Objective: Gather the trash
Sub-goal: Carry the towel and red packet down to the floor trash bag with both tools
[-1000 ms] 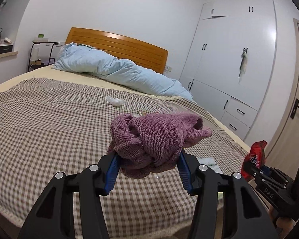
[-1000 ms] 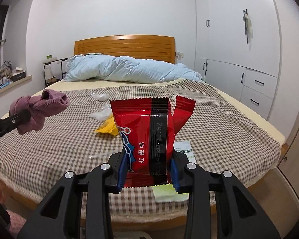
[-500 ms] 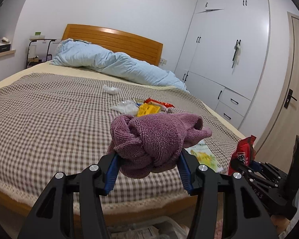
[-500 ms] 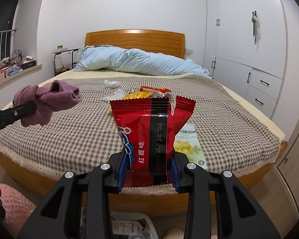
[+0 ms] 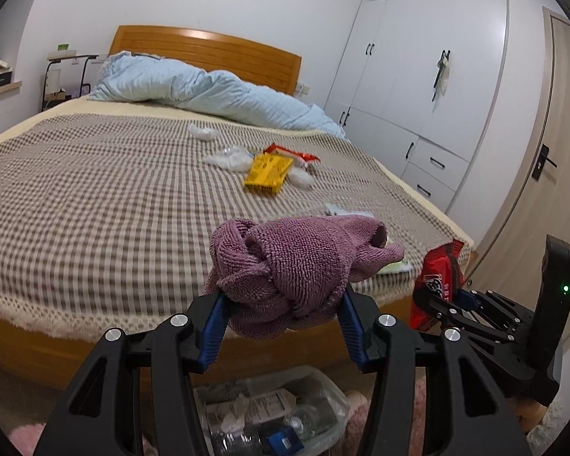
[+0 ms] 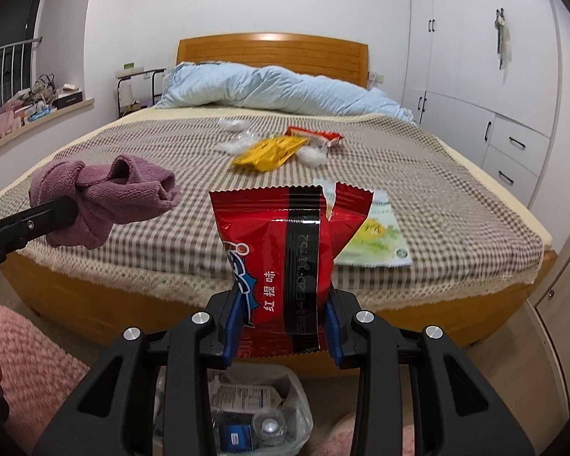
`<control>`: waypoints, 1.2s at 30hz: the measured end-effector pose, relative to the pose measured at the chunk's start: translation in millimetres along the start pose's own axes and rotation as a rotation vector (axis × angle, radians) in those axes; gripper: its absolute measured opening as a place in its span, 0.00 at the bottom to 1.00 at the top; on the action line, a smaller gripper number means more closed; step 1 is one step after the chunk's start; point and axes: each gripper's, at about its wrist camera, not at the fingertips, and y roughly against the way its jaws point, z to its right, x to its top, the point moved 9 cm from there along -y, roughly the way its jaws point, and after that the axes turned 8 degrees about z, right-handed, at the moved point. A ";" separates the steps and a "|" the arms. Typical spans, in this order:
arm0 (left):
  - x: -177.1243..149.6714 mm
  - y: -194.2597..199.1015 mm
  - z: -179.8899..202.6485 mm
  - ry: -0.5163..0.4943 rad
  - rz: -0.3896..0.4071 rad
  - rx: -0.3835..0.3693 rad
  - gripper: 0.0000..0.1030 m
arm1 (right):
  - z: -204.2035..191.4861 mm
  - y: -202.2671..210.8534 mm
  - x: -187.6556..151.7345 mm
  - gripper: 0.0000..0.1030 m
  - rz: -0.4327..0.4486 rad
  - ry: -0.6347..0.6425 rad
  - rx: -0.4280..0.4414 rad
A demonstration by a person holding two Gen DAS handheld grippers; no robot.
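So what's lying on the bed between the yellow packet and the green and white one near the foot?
Nothing: in the right wrist view, only bare checkered blanket lies between the yellow packet and the green and white packet.

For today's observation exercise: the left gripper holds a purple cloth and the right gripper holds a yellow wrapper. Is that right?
Not quite. The right gripper holds a red wrapper, as the right wrist view shows; the yellow wrapper lies on the bed. The left gripper does hold the purple cloth.
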 end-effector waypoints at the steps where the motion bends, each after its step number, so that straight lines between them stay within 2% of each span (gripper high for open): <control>1: -3.6 0.0 0.5 -0.001 -0.008 -0.002 0.48 | -1.3 -0.5 -4.6 0.34 -0.010 0.001 0.003; 14: -59.0 -5.5 0.8 0.005 -0.120 -0.013 0.48 | -15.8 -11.1 -51.1 0.34 -0.107 0.021 0.042; 18: -72.8 -13.4 -8.4 0.005 -0.120 0.003 0.48 | -16.6 -17.9 -66.8 0.34 -0.129 -0.004 0.054; 23: -94.6 -25.2 -16.2 -0.032 -0.080 0.020 0.48 | -20.2 -25.5 -89.7 0.34 -0.118 -0.055 0.073; 29: -106.6 -36.5 -22.9 -0.018 -0.109 0.025 0.48 | -20.9 -30.3 -90.6 0.34 -0.103 -0.069 0.067; 36: -127.8 -47.5 -28.5 0.009 -0.171 0.028 0.48 | -18.6 -41.5 -102.2 0.34 -0.148 -0.071 0.055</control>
